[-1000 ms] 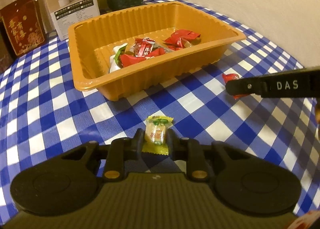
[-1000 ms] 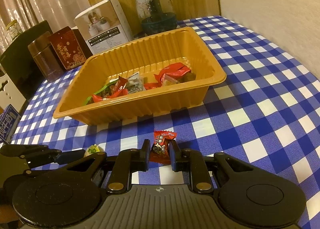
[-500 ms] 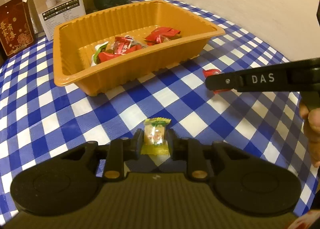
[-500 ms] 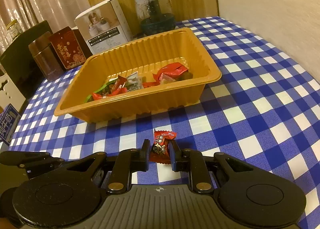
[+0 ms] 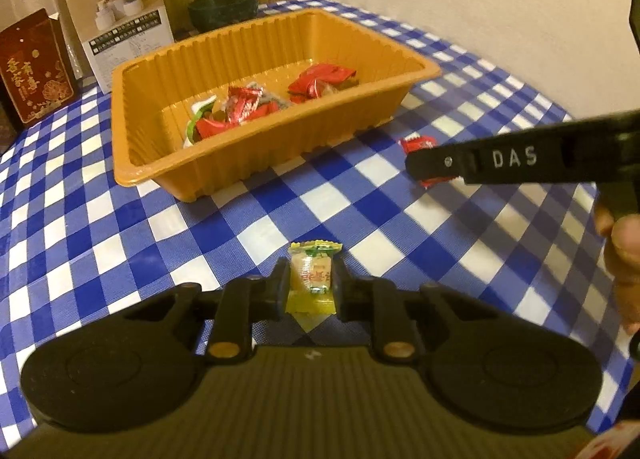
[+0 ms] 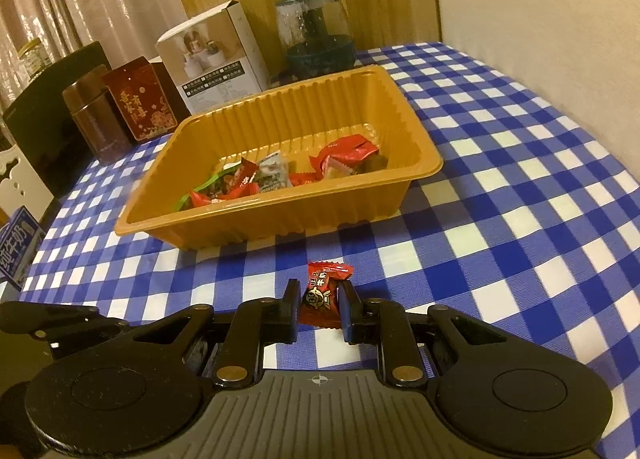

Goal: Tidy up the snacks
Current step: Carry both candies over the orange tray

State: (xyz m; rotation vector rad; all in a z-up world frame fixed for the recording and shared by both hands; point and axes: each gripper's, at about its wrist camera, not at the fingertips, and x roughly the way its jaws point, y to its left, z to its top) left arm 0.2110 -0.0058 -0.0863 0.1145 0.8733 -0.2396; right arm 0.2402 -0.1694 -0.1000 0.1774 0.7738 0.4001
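Observation:
My left gripper (image 5: 310,283) is shut on a yellow wrapped candy (image 5: 311,279), held above the checked tablecloth in front of the orange tray (image 5: 132,175). My right gripper (image 6: 319,299) is shut on a red wrapped candy (image 6: 323,293), also held above the cloth, near the tray's (image 6: 132,225) front wall. The tray holds several red and green wrapped snacks (image 6: 276,173). In the left wrist view the right gripper's black arm marked DAS (image 5: 512,159) crosses the right side, with its red candy (image 5: 418,145) partly hidden behind it.
A white box (image 6: 216,59), a red box (image 6: 140,99), a brown tin (image 6: 94,115) and a glass jar (image 6: 316,35) stand behind the tray. A wall runs along the right. A blue carton (image 6: 16,251) sits at the far left.
Both grippers have lifted and drawn back from the tray with their candies still held. The tray looks farther away in both views.

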